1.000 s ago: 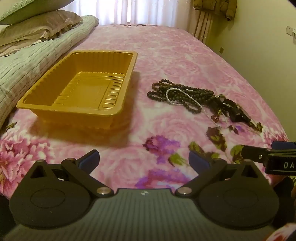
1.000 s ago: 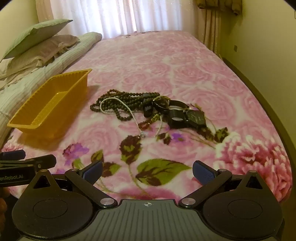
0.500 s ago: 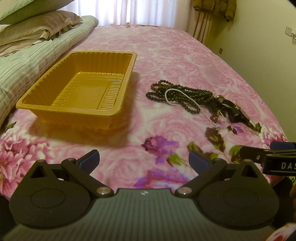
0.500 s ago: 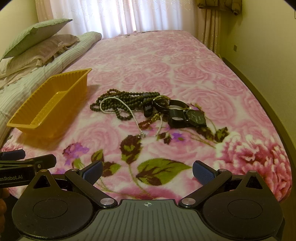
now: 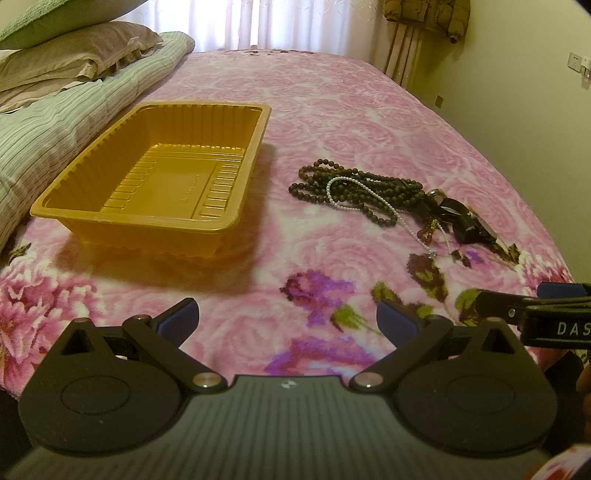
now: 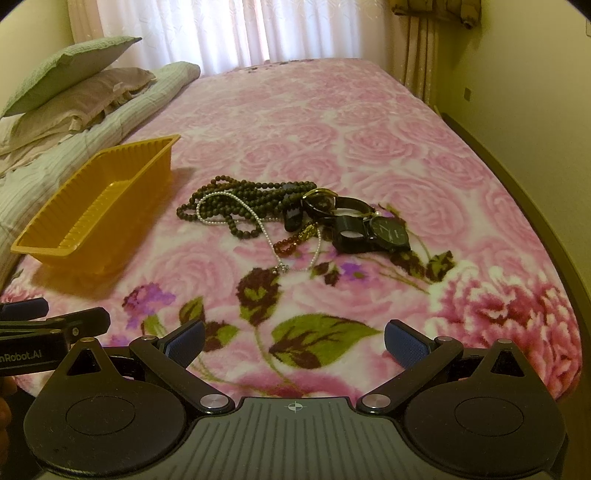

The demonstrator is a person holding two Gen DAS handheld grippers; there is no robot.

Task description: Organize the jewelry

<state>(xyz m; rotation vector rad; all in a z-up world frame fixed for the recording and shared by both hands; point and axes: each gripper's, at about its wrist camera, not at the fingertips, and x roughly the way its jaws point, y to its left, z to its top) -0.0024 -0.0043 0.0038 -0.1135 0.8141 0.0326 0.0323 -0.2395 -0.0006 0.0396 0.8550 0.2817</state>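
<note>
An empty yellow plastic tray (image 5: 229,221) (image 6: 48,249) lies on the pink floral bedspread, left of a heap of jewelry. The heap holds dark bead strands (image 5: 369,190) (image 6: 251,199), a white pearl string (image 5: 345,181) (image 6: 218,195), a small red bead bracelet (image 6: 286,245) and black watches (image 6: 388,230) (image 5: 469,223). My left gripper (image 5: 287,317) hovers open near the bed's front edge, short of the tray and beads. My right gripper (image 6: 294,341) is open too, well short of the heap. Each gripper's side shows in the other's view.
Pillows (image 6: 70,88) and a striped green quilt (image 5: 55,125) run along the left side of the bed. Curtains (image 6: 258,29) hang at the far end. A wall (image 6: 535,92) and the bed's dark edge (image 6: 517,192) border the right side.
Both views have shifted very slightly; the tray and jewelry lie where they were, and both grippers stay open.
</note>
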